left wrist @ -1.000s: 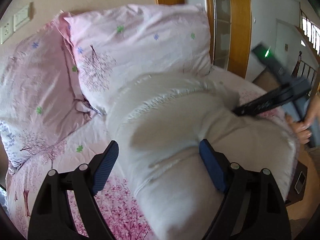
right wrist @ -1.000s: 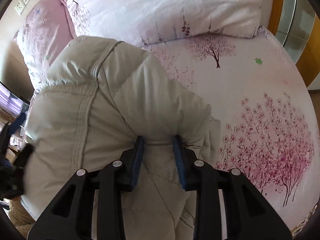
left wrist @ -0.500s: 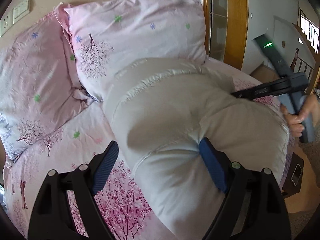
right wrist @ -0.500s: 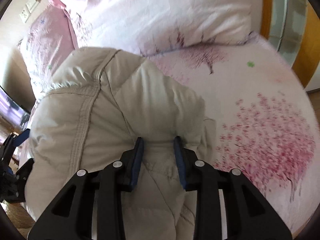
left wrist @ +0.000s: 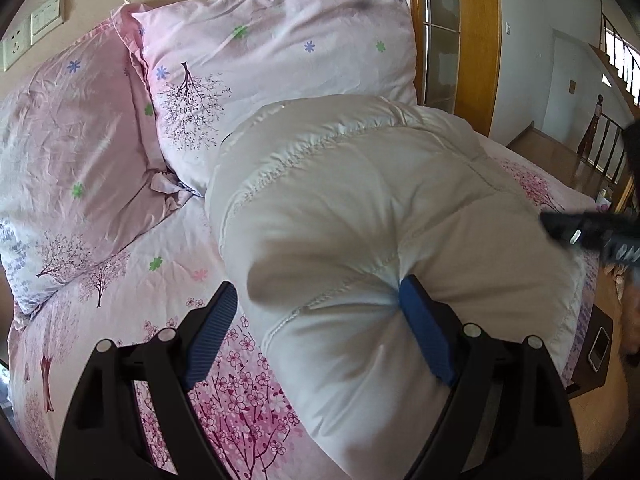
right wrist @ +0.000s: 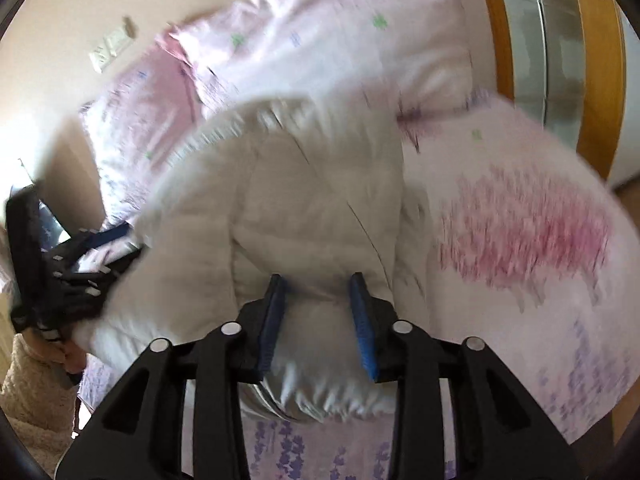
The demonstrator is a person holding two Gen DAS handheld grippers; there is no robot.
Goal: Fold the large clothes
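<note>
1. A puffy cream-white quilted jacket (left wrist: 360, 216) lies bundled on a bed covered with a pink blossom-print sheet (left wrist: 120, 292).
2. Its long axis runs from the near edge of the bed up toward the headboard; the far end rests against the right-hand one of two pink floral pillows (left wrist: 272, 56).
3. In the left wrist view the bulk slants from lower right to upper left, and a stitched seam crosses it.
4. The left gripper (left wrist: 316, 328) stands wide. One blue pad (left wrist: 424, 332) presses into a fold at the near end of the jacket, while the other pad (left wrist: 212, 328) hangs apart over the sheet — nothing is pinched between them.
5. The right gripper (right wrist: 318, 320) is at the opposite near side of the bundle. Its jaws stand fairly narrow and are opening, with a ridge of the jacket's padding between the pads; whether they still press on it I cannot tell — this view is smeared by motion.
6. Each gripper shows at the edge of the other's view, with a person's hand (right wrist: 72, 356) and a fuzzy cream sleeve (right wrist: 32, 404) at the left gripper's handle.
7. A wooden door frame (left wrist: 478, 40) stands beyond the pillows.
</note>
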